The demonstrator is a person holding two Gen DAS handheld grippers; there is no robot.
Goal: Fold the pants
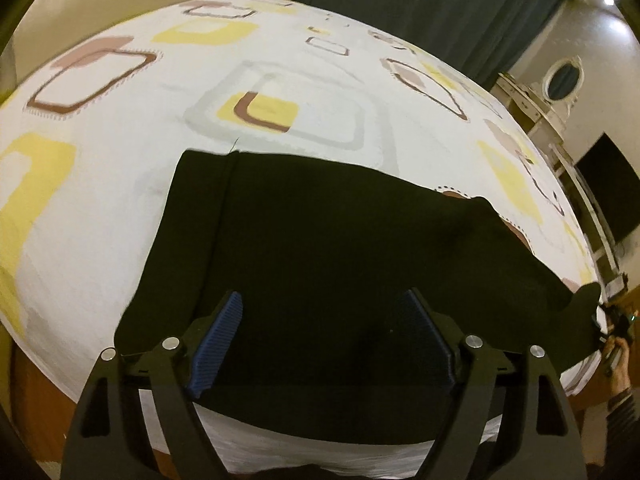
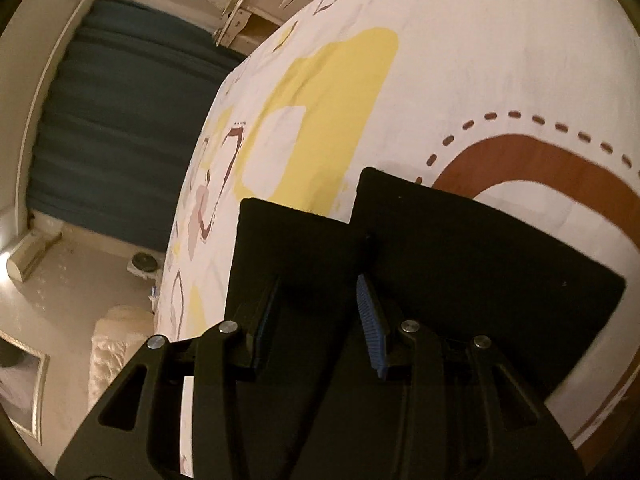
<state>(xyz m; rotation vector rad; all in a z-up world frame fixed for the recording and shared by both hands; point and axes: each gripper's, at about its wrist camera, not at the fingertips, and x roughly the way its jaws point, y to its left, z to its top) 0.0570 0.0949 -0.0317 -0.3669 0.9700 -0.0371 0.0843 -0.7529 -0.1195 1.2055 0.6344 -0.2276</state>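
Observation:
Black pants (image 1: 320, 240) lie spread flat on a bed sheet (image 1: 280, 80) printed with yellow and brown squares. My left gripper (image 1: 322, 294) hovers over the near, wide part of the pants. Its blue pads (image 1: 218, 340) stand far apart with nothing pinched between them. At the right edge of that view, a hand (image 1: 618, 364) holds my right gripper (image 1: 612, 328) by the leg ends. In the right wrist view two leg hems (image 2: 480, 256) lie side by side. My right gripper (image 2: 318, 282) is partly open astride the left leg (image 2: 296, 240), with no visible press on the cloth.
The bed's edge drops to a pale floor (image 2: 80, 280), where a round object (image 2: 145, 261) sits. A dark curtain (image 1: 440, 4) hangs behind the bed. A white dresser with an oval mirror (image 1: 562, 76) and a black screen (image 1: 608, 192) stand on the right.

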